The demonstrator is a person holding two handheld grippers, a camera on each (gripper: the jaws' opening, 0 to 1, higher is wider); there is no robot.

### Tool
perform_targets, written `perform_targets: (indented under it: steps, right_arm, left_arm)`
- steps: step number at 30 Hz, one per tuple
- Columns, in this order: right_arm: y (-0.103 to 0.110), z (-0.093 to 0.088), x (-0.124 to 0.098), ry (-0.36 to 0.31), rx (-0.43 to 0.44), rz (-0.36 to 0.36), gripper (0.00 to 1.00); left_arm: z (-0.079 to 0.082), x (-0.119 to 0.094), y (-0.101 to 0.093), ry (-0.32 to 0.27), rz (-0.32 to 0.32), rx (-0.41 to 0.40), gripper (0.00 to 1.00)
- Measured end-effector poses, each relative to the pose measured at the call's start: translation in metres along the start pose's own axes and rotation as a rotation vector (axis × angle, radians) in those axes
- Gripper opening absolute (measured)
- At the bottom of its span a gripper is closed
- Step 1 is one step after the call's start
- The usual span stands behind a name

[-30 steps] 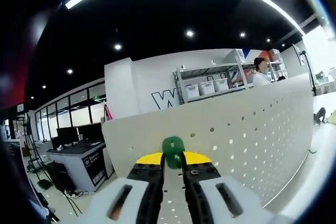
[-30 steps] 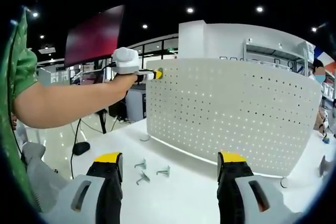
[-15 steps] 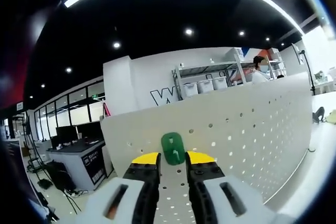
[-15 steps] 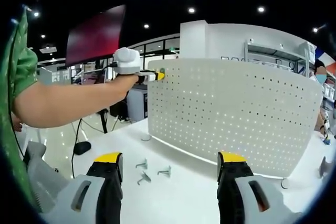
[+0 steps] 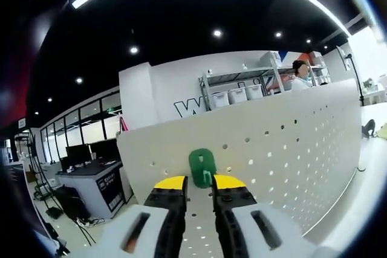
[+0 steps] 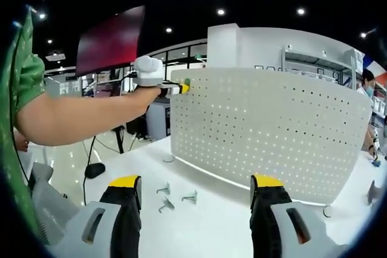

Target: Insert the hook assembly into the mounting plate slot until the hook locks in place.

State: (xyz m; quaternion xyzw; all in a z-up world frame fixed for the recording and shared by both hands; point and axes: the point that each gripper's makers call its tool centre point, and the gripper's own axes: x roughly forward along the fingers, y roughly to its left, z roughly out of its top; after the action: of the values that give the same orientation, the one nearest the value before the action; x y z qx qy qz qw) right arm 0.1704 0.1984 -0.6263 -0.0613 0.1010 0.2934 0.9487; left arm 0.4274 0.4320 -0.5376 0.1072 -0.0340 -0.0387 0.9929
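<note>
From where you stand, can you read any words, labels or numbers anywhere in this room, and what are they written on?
"W": a large dark outlined letter on the white back wall, with the white perforated pegboard panel hiding whatever comes after it.
Label on the dark counter front: too small and blurred to read.
Small marks on the wall above the panel in the right gripper view: too blurred to read.

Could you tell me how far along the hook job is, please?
Done: the left gripper has picked up a green hook. In hand: it holds it against the top of the pegboard. Left: seating it; I cannot tell if it's locked. Spare hooks lie on the table.
</note>
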Motion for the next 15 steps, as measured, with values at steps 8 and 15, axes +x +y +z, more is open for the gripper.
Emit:
perform_targets:
  steps: [8,15]
  right_arm:
    - [0.0004,-0.0019,0.0003,0.004,0.002,0.004,0.75]
    - [-0.0007,-0.0037,-0.0007,0.005,0.009,0.001,0.74]
  left_arm:
    - [-0.0009,-0.0001,0.0,0.002,0.007,0.01,0.17]
    - [-0.0016,-0.0007,0.0011,0.004,0.013,0.02,0.17]
